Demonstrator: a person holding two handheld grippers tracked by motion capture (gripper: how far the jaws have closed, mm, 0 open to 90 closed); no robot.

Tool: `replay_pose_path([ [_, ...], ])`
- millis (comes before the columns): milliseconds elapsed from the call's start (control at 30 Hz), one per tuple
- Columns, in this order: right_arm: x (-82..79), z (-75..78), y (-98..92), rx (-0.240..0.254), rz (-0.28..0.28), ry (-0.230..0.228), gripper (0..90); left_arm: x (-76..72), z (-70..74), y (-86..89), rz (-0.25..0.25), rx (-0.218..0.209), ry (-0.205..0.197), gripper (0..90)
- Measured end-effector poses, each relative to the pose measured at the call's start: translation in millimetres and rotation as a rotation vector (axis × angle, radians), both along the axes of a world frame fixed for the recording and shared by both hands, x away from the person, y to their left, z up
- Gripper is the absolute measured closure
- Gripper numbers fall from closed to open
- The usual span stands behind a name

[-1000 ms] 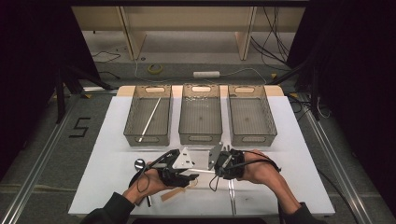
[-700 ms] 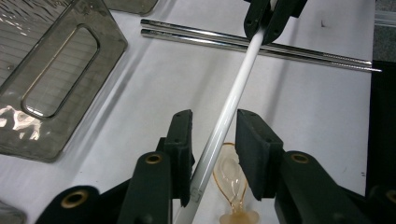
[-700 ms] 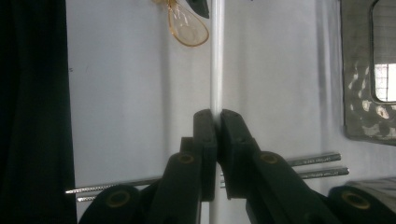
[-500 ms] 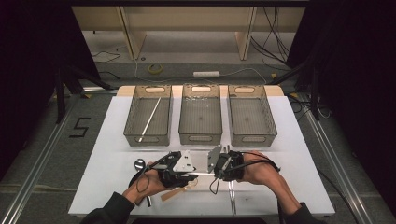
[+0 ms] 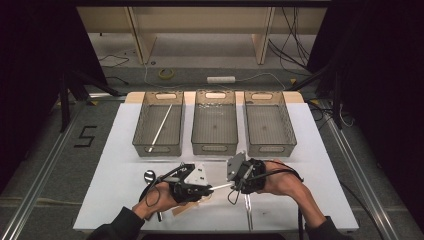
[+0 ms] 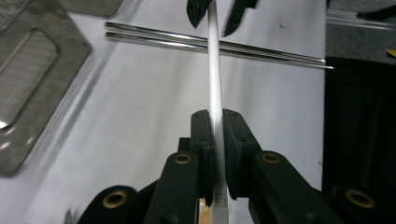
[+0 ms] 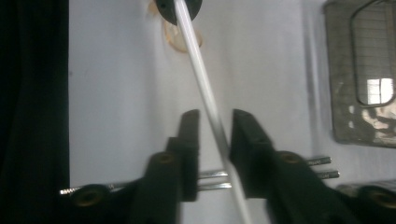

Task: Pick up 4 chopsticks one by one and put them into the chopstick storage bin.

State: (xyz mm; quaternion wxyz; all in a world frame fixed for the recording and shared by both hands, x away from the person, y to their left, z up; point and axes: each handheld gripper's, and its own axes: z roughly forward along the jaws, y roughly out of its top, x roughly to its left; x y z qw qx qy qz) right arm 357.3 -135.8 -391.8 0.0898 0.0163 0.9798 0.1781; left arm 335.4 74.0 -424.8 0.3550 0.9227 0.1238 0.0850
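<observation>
A thin white rod (image 6: 214,70) bridges my two grippers low over the white table. My left gripper (image 6: 215,123) has just been closing and its pads now pinch the rod. My right gripper (image 7: 214,121) has just been opening; the rod (image 7: 205,93) runs through the gap between its parted jaws, close to the right one. In the high view the left gripper (image 5: 209,189) and right gripper (image 5: 234,186) face each other tip to tip near the front edge, with the rod (image 5: 221,187) between them.
Three clear bins stand in a row behind: the left bin (image 5: 142,135) holds another white rod (image 5: 161,126), and the middle bin (image 5: 215,142) and right bin (image 5: 267,142) hold nothing. Two metal rods (image 6: 163,39) lie on the table under the right hand. A dark spoon (image 5: 149,175) lies at the left.
Both hands stay almost where they were, and the rod still spans the two grippers. Jaw movement is too small to make out in the high view.
</observation>
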Motion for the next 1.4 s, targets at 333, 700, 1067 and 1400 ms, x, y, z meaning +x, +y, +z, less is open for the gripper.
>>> replay_pose_path([
  [333,1.7,14.6,-16.1,0.211,-0.199,-0.007,43.0,11.1,4.5,20.5,0.149,-0.049,-0.003,83.2],
  [700,1.1,6.9,-44.2,0.421,-0.509,-0.039,36.2,18.7,14.9,42.0,0.286,-0.139,-0.051,83.3],
  [1067,2.0,-17.0,-59.6,0.431,-0.642,-0.003,34.0,25.9,22.6,59.2,0.401,-0.185,-0.083,83.3],
  [1400,-1.8,-30.3,-64.8,0.403,-0.679,0.029,30.8,44.7,28.0,87.9,0.574,-0.213,-0.135,83.3],
])
